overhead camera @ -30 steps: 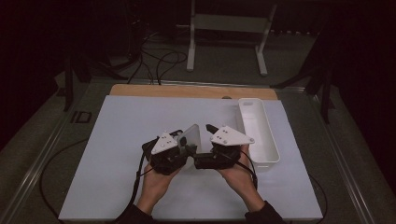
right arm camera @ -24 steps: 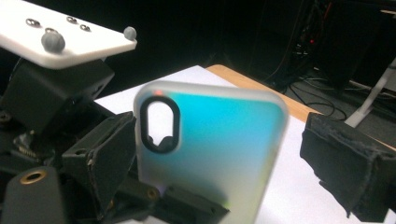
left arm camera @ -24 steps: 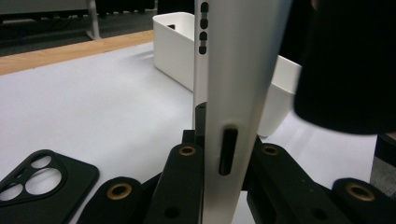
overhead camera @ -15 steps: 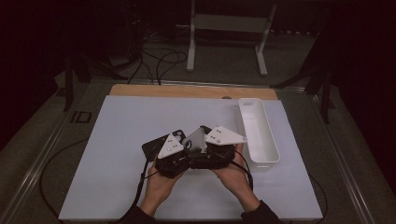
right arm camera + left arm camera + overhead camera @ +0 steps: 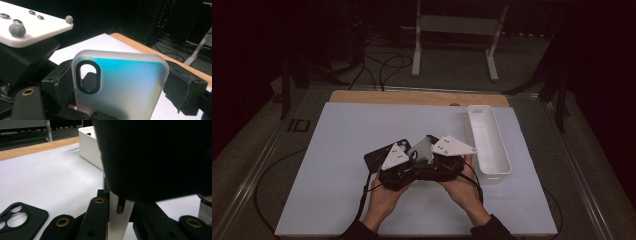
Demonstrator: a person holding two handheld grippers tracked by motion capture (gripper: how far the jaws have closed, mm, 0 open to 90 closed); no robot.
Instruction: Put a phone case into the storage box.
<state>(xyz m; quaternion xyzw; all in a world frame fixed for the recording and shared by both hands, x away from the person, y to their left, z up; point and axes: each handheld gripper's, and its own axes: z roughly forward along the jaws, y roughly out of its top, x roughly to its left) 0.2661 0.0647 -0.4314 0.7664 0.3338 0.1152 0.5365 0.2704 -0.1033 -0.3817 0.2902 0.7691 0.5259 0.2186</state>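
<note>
A translucent, iridescent phone case (image 5: 125, 85) with an oval camera cutout stands upright between my two grippers at the table's middle (image 5: 422, 147). My left gripper (image 5: 117, 207) is shut on its wall, which I see edge-on as a pale strip (image 5: 117, 225) between the jaws. My right gripper (image 5: 120, 87) holds the case across its width, with a padded finger (image 5: 186, 92) against each side edge. From above, the left gripper (image 5: 414, 161) and right gripper (image 5: 433, 157) nearly touch. A black phone case (image 5: 17, 216) lies flat just left of them (image 5: 374, 156).
A long white tray (image 5: 489, 145) stands right of the hands, close to the right gripper, its corner showing in the left gripper view (image 5: 90, 145). A wooden strip (image 5: 412, 97) borders the white mat's far edge. Cables trail off the front left.
The two grippers have drawn slightly closer together around the translucent case. The black case and the tray have not moved.
</note>
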